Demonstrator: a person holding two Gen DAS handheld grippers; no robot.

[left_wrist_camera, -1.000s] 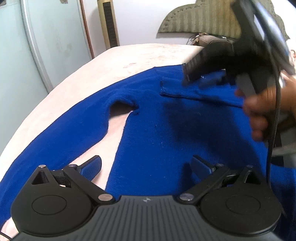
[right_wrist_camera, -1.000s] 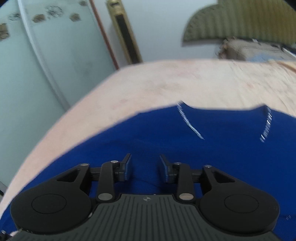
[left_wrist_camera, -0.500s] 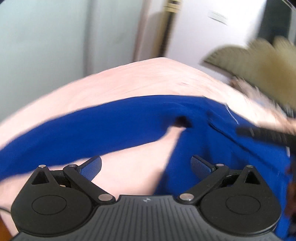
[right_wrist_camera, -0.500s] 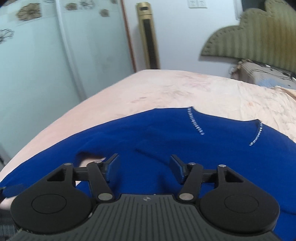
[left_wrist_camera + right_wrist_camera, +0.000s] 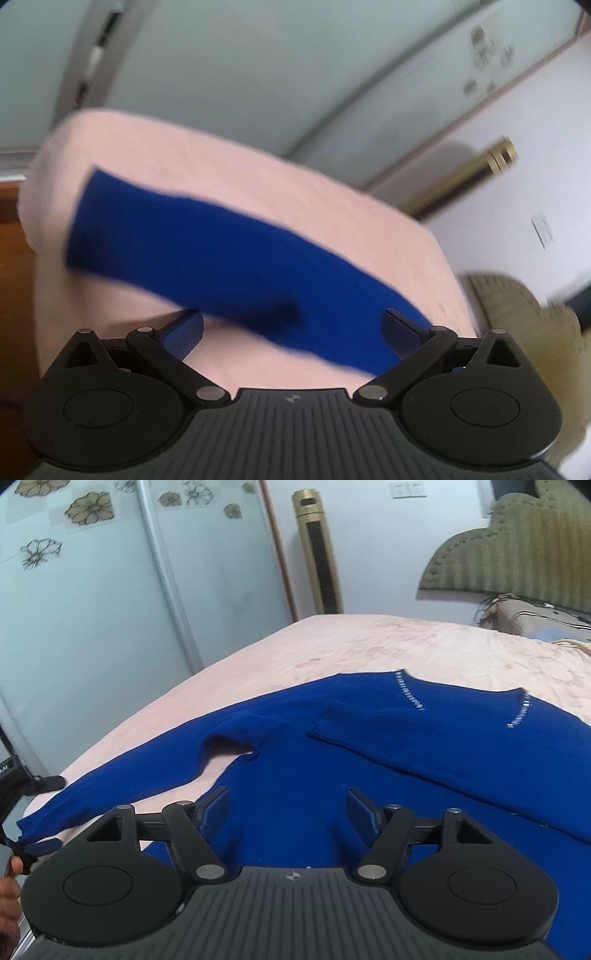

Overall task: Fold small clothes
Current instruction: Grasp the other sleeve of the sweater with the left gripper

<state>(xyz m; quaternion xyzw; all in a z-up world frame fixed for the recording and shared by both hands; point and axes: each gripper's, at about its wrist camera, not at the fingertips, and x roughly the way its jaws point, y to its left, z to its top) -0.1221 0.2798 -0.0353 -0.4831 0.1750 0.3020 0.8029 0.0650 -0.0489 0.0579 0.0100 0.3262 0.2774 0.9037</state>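
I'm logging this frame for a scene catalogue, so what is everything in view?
sweater: one, blue, spread flat on the bed, one sleeve stretched toward the corner
bed: one, pink sheet, under the sweater
headboard: one, olive, far right
tower fan: one, gold, against the wall
wardrobe doors: pale, flower-printed, left
left tool: black, open, over the sleeve
right tool: black, open, nothing between its fingers

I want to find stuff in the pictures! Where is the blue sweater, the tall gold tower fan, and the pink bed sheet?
Blue knitted sweater (image 5: 424,775), right wrist view, on its chest.
Tall gold tower fan (image 5: 319,554), right wrist view, on its dark front grille.
Pink bed sheet (image 5: 406,646), right wrist view, on the bare part beyond the sweater.
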